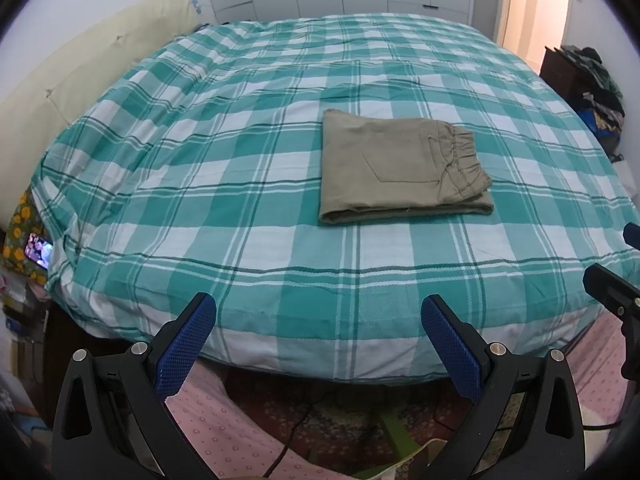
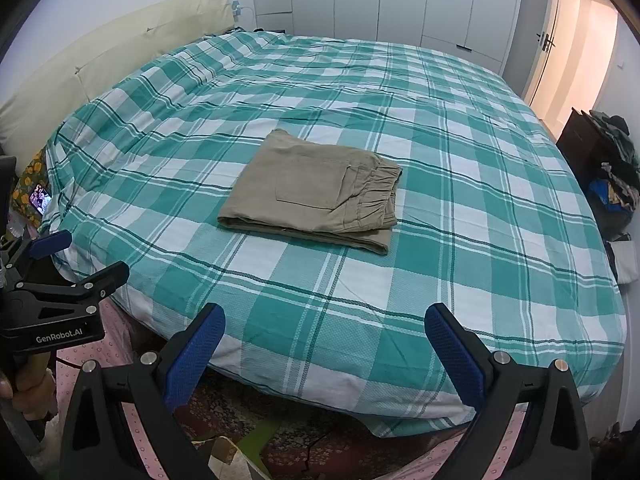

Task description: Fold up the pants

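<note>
Khaki pants (image 1: pixel 400 166) lie folded into a compact rectangle in the middle of the bed, elastic waistband to the right, back pocket facing up. They also show in the right wrist view (image 2: pixel 316 196). My left gripper (image 1: pixel 318 308) is open and empty, held back over the near edge of the bed, well short of the pants. My right gripper (image 2: pixel 324 316) is also open and empty over the near bed edge. The left gripper shows at the left of the right wrist view (image 2: pixel 86 258), and the right gripper's tip shows at the right edge of the left wrist view (image 1: pixel 616 260).
The bed has a teal and white plaid cover (image 1: pixel 200 160) and a cream headboard (image 1: pixel 80 76) on the left. A phone (image 1: pixel 38 250) glows beside the bed. A dark stand with piled clothes (image 2: pixel 612 176) is at the right. White wardrobes (image 2: pixel 400 0) stand behind.
</note>
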Motion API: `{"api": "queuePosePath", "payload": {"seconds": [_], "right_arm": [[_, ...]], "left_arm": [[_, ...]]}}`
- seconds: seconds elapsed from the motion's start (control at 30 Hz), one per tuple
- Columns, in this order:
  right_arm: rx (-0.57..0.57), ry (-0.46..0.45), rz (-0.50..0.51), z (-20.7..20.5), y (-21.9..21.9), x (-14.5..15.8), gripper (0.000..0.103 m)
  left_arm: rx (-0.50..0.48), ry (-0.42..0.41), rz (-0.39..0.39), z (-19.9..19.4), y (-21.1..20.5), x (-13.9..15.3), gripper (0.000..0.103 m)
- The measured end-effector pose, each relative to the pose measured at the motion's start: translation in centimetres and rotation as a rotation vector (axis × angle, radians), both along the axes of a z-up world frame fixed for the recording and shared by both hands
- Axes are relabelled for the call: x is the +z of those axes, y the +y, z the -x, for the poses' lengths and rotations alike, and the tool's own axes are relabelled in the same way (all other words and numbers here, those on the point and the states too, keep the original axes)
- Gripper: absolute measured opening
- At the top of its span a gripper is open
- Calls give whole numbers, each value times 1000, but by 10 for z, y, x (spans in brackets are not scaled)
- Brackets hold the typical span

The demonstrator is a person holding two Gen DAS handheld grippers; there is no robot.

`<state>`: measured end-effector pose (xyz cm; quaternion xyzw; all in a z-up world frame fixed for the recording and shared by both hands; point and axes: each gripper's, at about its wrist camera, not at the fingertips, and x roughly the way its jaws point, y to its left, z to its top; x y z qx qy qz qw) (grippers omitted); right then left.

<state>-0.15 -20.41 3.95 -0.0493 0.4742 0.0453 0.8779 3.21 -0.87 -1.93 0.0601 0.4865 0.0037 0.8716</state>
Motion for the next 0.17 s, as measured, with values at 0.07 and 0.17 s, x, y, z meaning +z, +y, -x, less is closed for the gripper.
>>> {"api": "queuePosePath", "payload": {"seconds": [0.07,0.17], "right_arm": [[-1,-2,-3,0,0,0,99],[-1,-5,-8,0,-1,1,99]], "left_arm": [[-4,-6,-5,0,0,0,102],[-5,-21,-21,1,-1,1,102]]}}
